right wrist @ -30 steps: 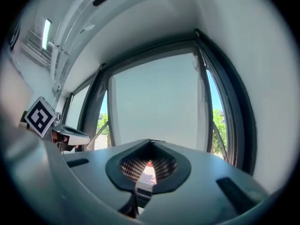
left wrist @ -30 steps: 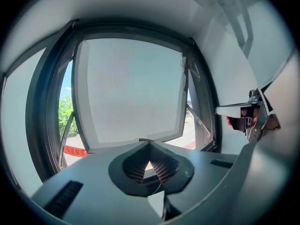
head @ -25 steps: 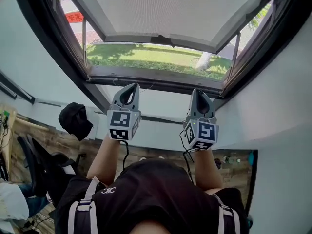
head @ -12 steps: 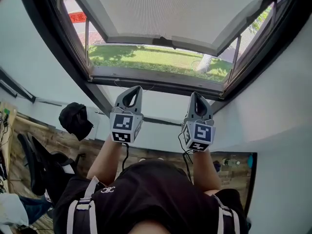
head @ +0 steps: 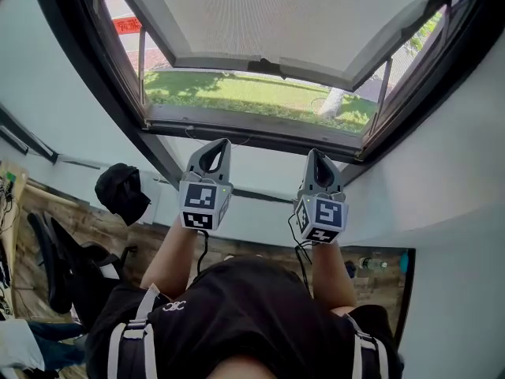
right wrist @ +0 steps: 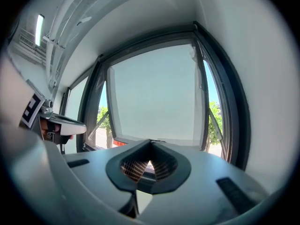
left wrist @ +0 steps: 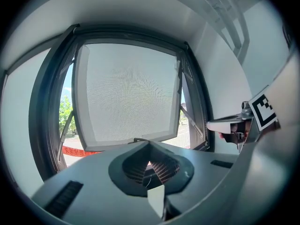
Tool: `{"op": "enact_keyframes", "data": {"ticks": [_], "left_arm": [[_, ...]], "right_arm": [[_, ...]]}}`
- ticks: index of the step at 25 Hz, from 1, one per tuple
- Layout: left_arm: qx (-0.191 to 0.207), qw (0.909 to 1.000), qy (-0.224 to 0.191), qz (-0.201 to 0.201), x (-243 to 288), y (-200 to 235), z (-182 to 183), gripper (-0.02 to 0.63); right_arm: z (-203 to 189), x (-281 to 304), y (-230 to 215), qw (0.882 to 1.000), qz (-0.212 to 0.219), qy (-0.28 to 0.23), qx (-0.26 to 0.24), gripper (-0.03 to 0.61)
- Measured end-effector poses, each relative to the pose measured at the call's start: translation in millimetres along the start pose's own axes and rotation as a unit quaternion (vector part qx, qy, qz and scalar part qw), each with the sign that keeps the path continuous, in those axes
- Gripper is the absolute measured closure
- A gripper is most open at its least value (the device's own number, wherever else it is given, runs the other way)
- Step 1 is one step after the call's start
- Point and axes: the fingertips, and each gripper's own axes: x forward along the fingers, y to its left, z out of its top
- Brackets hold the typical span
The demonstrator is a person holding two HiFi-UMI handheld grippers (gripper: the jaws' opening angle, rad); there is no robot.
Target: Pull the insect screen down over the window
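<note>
Screen [head: 260, 14] covers most of the window [head: 106, 77]. Its bottom bar [head: 237, 63] stops above the sill [head: 252, 135], leaving a strip of grass [head: 237, 93] uncovered. Left gripper [head: 215, 144] and right gripper [head: 316, 155] hover below the sill, jaws together and empty, likely aimed at the bar, either about to reach for it or just off it.

- Likely an office or workroom: plain white walls [head: 55, 109] flank the dark-framed window [head: 252, 129].
- Below the window: wood-pattern floor [head: 102, 231], with a black chair [head: 59, 271] to the left.
- Beyond the window: lawn [head: 237, 91].
</note>
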Motion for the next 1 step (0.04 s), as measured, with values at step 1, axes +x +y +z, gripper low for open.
{"op": "enact_keyframes", "data": {"ticks": [1], "left_arm": [[0.001,1.0,0.0,0.001,0.5,0.0,-0.2,0.606]], "right_arm": [[-0.6,0.8,-0.4,1.0,0.002,0.001,0.002,0.575]]}}
